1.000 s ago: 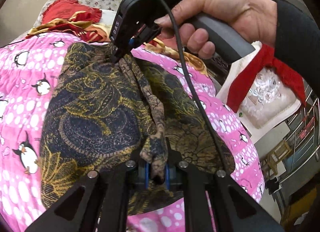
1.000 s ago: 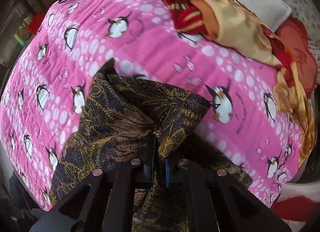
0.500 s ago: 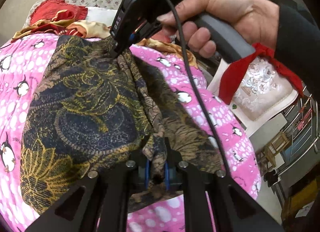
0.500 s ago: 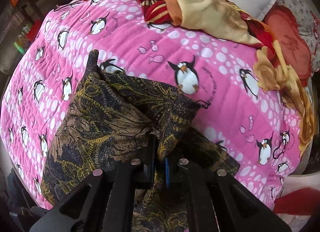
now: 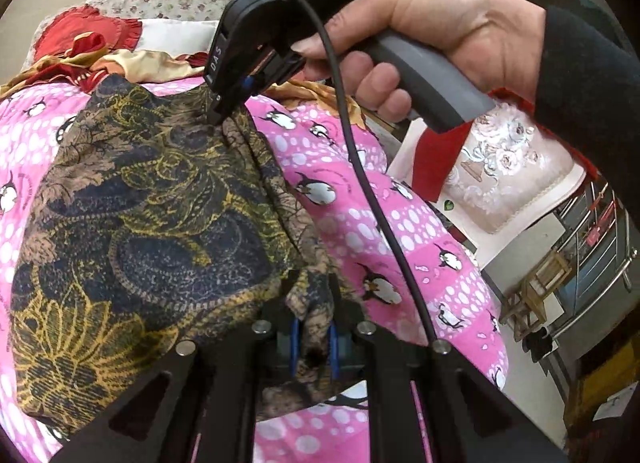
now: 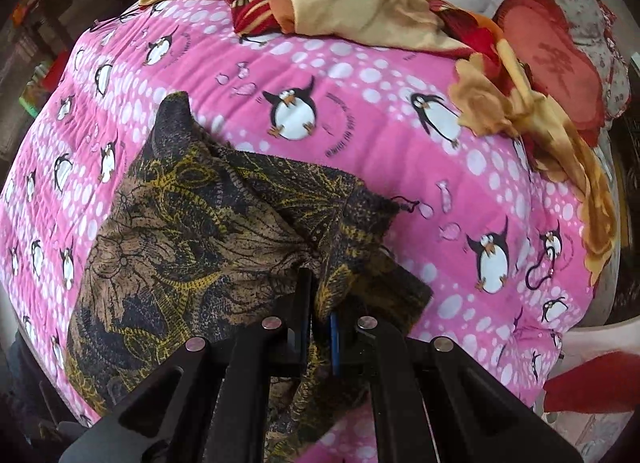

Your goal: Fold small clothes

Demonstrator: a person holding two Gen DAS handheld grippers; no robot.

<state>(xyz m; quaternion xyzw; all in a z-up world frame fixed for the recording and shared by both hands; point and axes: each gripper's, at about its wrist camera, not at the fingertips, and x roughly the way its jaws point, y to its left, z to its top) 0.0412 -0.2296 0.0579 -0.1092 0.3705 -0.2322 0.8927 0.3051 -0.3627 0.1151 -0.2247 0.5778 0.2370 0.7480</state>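
Since a second earlier, you had carried the dark navy cloth with gold and tan paisley print (image 5: 152, 215) farther across the pink penguin-print quilt (image 5: 360, 199) on the bed, toward the heap of red and cream clothes (image 5: 120, 59).

From the left wrist view, your left claw (image 5: 312, 327) was clamped on a bunched corner of that cloth at the near end. Your right claw (image 5: 224, 103) pinched the far corner, held by your right hand (image 5: 420, 35). The gripped edge ran straight away from the left claw toward the right one, and the body of the cloth draped leftward onto the quilt.

From the right wrist view, the right claw (image 6: 320, 303) was closed on a gathered fold of the cloth (image 6: 192, 231), which spread left and forward. I judged that the lifted edge needed laying leftward over the resting half.
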